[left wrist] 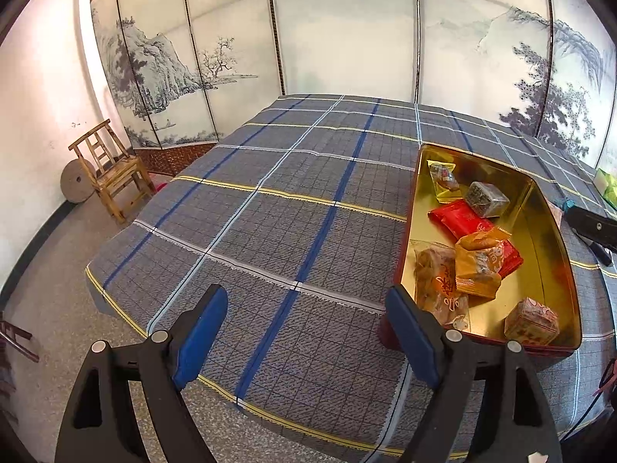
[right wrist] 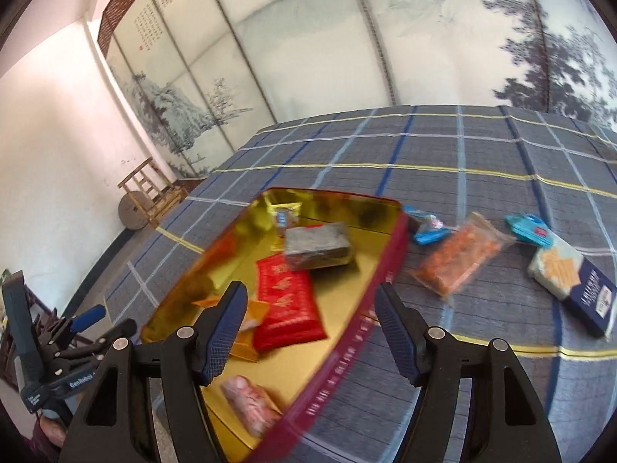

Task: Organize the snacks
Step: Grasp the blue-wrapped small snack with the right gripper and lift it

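A red tin with a gold inside (left wrist: 547, 239) lies on the plaid tablecloth and holds several wrapped snacks: a red packet (left wrist: 459, 218), a dark block (left wrist: 486, 198), an orange packet (left wrist: 476, 266) and a pink cube (left wrist: 531, 322). My left gripper (left wrist: 306, 297) hangs open over bare cloth just left of the tin, with nothing between its pads. My right gripper (right wrist: 311, 293) stands open above the tin's (right wrist: 385, 262) near half, over the red packet (right wrist: 287, 301), holding nothing. Right of the tin lie an orange snack bag (right wrist: 459, 260), a blue wrapper (right wrist: 428, 229) and a blue-and-white box (right wrist: 570, 281).
The tablecloth's near edge (left wrist: 270, 413) drops to a speckled floor. A wooden chair (left wrist: 112, 169) and a round stone (left wrist: 77, 181) stand by the left wall. A painted folding screen (left wrist: 347, 38) backs the table. A green packet (left wrist: 609, 189) shows at the far right.
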